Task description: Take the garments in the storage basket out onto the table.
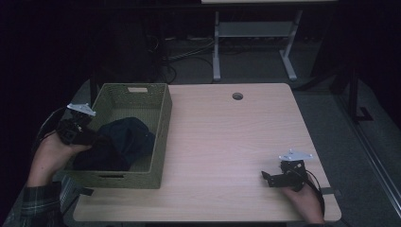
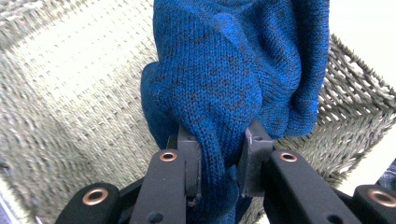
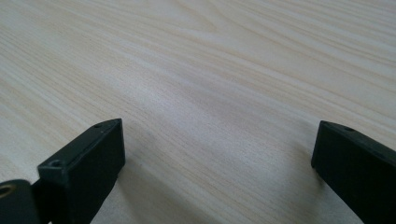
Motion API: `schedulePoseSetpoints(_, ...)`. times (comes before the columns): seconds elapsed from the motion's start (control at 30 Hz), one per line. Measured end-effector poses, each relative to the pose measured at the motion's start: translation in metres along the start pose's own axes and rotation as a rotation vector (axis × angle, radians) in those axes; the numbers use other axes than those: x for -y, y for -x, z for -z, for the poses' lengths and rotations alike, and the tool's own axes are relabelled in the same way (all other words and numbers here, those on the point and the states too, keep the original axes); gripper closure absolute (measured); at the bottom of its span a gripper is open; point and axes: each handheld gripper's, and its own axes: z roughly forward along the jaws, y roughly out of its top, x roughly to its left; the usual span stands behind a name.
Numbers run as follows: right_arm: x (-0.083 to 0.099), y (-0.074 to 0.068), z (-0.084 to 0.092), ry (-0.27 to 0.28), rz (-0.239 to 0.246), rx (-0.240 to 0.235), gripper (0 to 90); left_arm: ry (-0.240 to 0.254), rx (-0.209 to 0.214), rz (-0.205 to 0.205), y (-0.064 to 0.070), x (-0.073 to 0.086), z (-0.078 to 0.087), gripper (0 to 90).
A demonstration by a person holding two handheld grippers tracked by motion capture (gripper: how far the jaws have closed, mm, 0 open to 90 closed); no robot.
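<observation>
Left gripper [image 1: 90,138] sits at the near left wall of the woven basket [image 1: 163,137], held by the person's left hand [image 1: 52,153] coming in over the basket's left rim. In the left gripper view its two black jaws are pinched onto a fold of the blue knit garment [image 2: 224,93]; both pads press into the fabric, and the fold bulges out above and below the grip. The jaws stand only a narrow way apart, with the bunched knit taking up the gap between them. Garment hangs from the grip in front of the basket's woven floor and far wall.

High view: the garment [image 1: 120,142] shows as a dark heap inside the basket, lying toward the near and middle part of the floor, with its left end drawn up to the left gripper. Pale weave of the floor shows bare at the far end of the basket. The basket stands on the left end of the wooden table [image 1: 227,142], long side running away from the person.

Right gripper [image 1: 267,177] rests near the right front corner of the table, well apart from the basket, right hand [image 1: 307,203] behind it. In the right gripper view its jaws stand wide apart, bare wood grain [image 3: 210,93] between them; nothing held
</observation>
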Motion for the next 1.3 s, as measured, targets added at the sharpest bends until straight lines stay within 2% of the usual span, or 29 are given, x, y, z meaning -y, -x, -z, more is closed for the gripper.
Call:
schedulePoseSetpoints(0.47, 0.000, 0.000, 0.000, 0.001, 0.000, 0.000, 2.5, 0.043, -0.026, -0.006, -0.002, -0.022, 0.023, 75.1)
schedulePoseSetpoints(0.8, 0.000, 0.000, 0.000, 0.000, 0.000, -0.002, 2.5, 0.084, -0.021, -0.013, -0.001, -0.035, 0.042, 75.7)
schedulePoseSetpoints(1.3, 0.000, 0.000, 0.000, 0.001, 0.000, 0.000, 2.5, 0.150, -0.026, -0.020, 0.009, -0.060, 0.064, 76.6)
